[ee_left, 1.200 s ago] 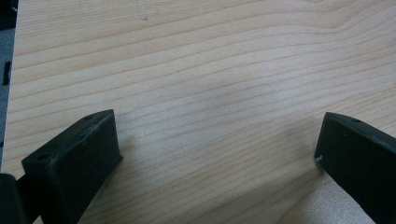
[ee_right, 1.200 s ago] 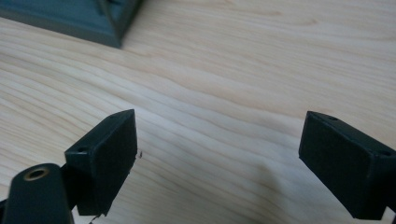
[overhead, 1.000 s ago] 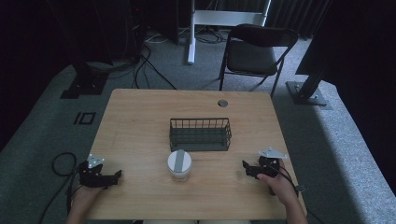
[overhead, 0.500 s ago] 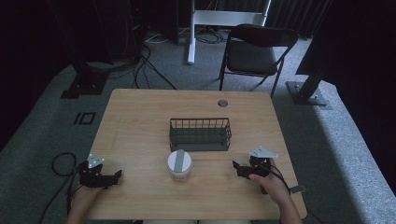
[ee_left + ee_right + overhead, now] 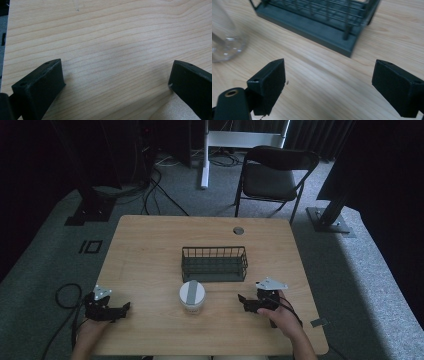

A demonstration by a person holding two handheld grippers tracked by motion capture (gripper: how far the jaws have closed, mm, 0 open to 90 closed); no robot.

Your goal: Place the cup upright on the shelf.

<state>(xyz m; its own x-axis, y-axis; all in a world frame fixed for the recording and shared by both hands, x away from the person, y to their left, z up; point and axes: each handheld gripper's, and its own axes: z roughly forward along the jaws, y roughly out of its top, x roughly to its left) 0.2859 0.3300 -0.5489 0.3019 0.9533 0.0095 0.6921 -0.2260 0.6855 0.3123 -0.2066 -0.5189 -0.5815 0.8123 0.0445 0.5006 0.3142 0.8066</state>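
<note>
Left gripper (image 5: 125, 307) parked at the near left on pale, fine-grained wood table (image 5: 150, 250), blocky matte-black jaws spread wide over bare board. Round clear cup (image 5: 192, 297) with a whitish lid standing near centre, just in front of the boxy dark wire basket (image 5: 214, 263). Right gripper (image 5: 241, 301) low at near right, well apart from the cup, jaws wide too, gripping nothing.
</note>
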